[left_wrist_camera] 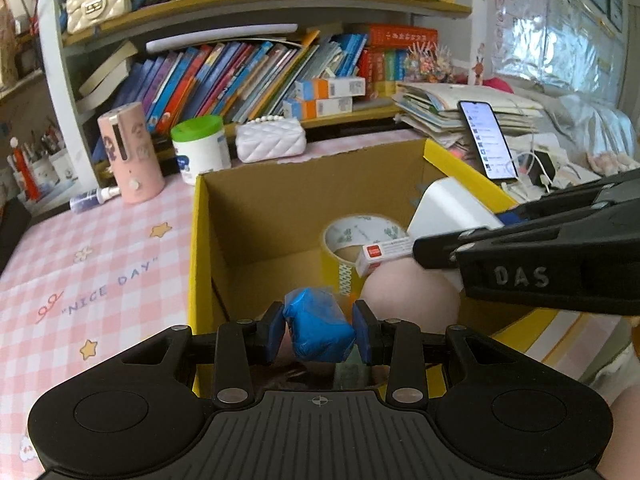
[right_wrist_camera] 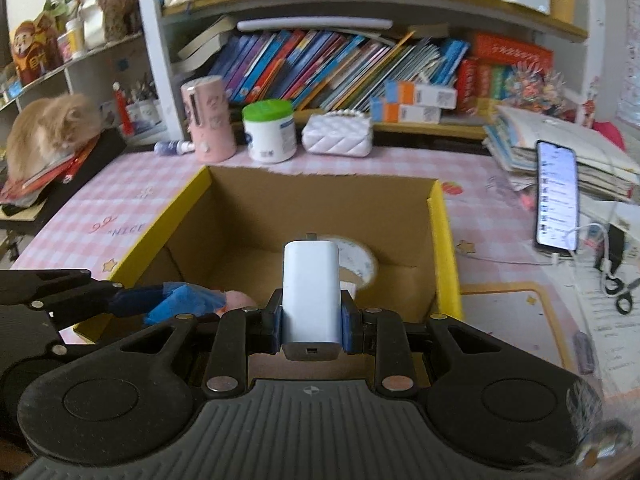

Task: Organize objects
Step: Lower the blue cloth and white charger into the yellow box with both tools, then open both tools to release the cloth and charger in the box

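The left gripper (left_wrist_camera: pixel 319 330) clamps a blue wrapped lump (left_wrist_camera: pixel 319 327) over the near edge of the cardboard box (left_wrist_camera: pixel 202 240). The right gripper (right_wrist_camera: pixel 311 314) pinches a white charger (right_wrist_camera: pixel 311 296) above the box, where a tape roll (left_wrist_camera: pixel 352 236) and what looks like a small white carton (left_wrist_camera: pixel 384 254) lie.

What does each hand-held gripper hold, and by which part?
Left hand-held gripper: blue wrapped packet, clamped across its sides. Right hand-held gripper: white charger, by its long sides.
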A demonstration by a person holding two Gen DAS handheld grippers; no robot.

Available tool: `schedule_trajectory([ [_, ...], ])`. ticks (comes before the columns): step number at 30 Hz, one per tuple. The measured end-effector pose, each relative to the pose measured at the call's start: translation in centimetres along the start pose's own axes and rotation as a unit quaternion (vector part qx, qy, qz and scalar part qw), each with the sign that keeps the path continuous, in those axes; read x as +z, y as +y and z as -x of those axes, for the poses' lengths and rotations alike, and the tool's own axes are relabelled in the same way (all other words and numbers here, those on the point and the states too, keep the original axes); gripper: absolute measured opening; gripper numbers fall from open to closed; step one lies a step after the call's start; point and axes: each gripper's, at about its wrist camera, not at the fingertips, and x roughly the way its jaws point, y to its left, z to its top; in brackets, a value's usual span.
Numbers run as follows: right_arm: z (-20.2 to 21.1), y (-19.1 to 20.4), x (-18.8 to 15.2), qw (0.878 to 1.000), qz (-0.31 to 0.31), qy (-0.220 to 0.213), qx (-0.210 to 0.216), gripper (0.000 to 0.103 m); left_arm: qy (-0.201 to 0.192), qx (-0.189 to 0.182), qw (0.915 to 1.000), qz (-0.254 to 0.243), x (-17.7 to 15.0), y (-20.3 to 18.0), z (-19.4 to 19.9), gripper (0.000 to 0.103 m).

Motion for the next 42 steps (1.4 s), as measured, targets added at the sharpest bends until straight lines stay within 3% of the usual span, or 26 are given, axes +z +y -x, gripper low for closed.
schedule_trajectory([
  [11, -2.5, 0.8, 0.4, 0.998, 0.016, 0.035, 0.039, 0.024, -0.009, 0.02, 0.9997, 0.013, -0.4, 0.3, 0.6, 0.039],
  [18, -3.7, 1.9, 0.7, 0.997, 0.022, 0.05, 0.058, 0.024, -0.027, 0.03, 0.9987, 0.031, -1.2, 1.0, 2.9, 0.057],
  [28, -4.7, 3.4, 1.2, 0.993, 0.038, 0.066, 0.086, 0.024, -0.058, 0.015, 0.9973, 0.044, -2.2, 1.2, 5.8, 0.062],
  [31, -5.4, 3.6, 1.1, 0.992, 0.039, 0.08, 0.089, 0.024, -0.06, 0.015, 0.9972, 0.042, -2.5, 1.2, 6.3, 0.068],
  [42, -7.0, 3.9, 0.4, 0.986, 0.033, 0.131, 0.092, 0.024, -0.044, 0.025, 0.9962, 0.071, -3.7, 2.1, 6.8, 0.073],
])
